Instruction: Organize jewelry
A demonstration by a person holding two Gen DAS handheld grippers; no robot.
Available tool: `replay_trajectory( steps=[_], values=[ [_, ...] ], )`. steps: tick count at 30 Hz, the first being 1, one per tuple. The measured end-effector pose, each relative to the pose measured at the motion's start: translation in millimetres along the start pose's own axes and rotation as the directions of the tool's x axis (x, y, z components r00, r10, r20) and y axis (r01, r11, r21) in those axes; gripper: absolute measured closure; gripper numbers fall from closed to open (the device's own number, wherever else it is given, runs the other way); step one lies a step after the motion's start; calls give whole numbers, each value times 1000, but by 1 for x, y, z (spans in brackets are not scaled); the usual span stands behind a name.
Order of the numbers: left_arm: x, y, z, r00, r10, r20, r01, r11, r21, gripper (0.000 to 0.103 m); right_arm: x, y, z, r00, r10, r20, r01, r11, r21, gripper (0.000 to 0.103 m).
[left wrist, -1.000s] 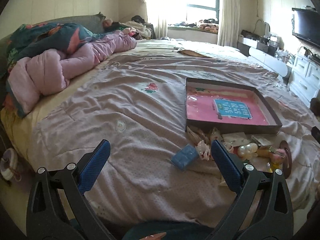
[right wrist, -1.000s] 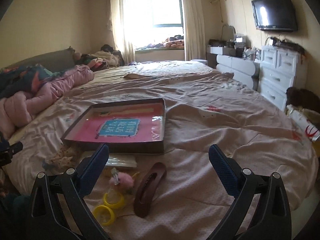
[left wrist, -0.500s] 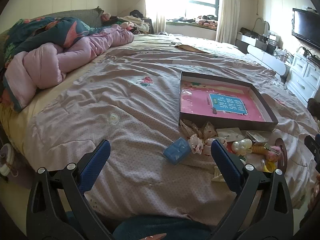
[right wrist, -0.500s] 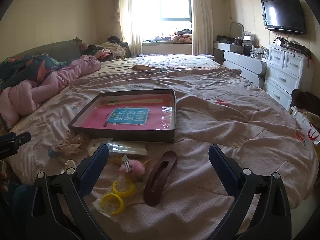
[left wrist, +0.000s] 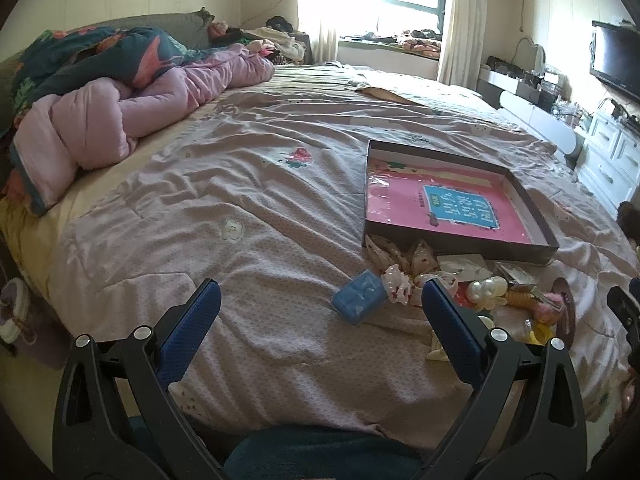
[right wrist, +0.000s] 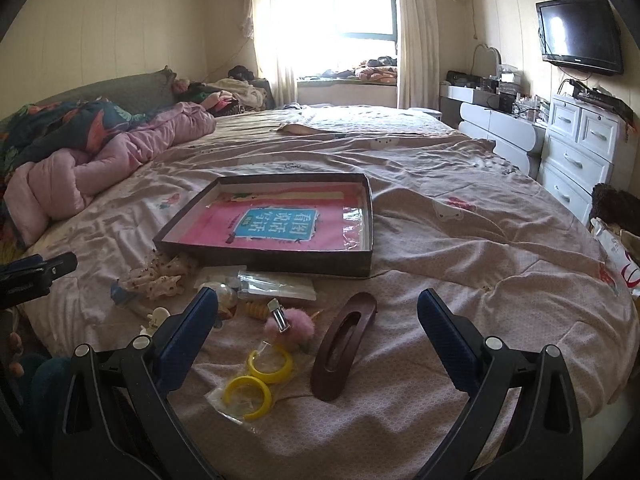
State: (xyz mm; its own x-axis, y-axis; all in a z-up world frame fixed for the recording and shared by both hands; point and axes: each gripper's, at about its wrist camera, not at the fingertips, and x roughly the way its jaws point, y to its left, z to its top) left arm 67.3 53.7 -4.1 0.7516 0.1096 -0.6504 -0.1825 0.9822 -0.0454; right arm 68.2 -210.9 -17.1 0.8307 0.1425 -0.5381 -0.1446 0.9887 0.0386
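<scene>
A shallow dark box [left wrist: 541, 216] with a pink sheet inside lies on the bed; it also shows in the right wrist view [right wrist: 367, 216]. Before it lies a heap of jewelry: a blue case [left wrist: 359, 302], a pearl piece [left wrist: 486, 290], a brown oval hair clip [right wrist: 343, 346], yellow hoops [right wrist: 270, 364] in a clear bag, a pink fluffy clip [right wrist: 290, 326]. My left gripper [left wrist: 320, 316] is open and empty, just short of the blue case. My right gripper [right wrist: 318, 322] is open and empty above the brown clip.
A pink quilt [left wrist: 120, 116] is bunched at the left of the bed. White drawers [right wrist: 580, 152] and a wall TV [right wrist: 580, 34] stand at the right. The bed edge runs close below both grippers.
Both grippers have moved forward and a little lower toward the jewelry heap; the box and items appear larger. Both stay open and empty.
</scene>
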Motion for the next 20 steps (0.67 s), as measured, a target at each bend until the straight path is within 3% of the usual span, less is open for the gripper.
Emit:
replay_trajectory(
  steps=[20],
  values=[
    [-5, -2, 2, 1000, -2, 20, 2, 1000, -4, 11, -3, -1, 2, 1000, -3, 6, 3, 1000, 9, 6]
  ],
)
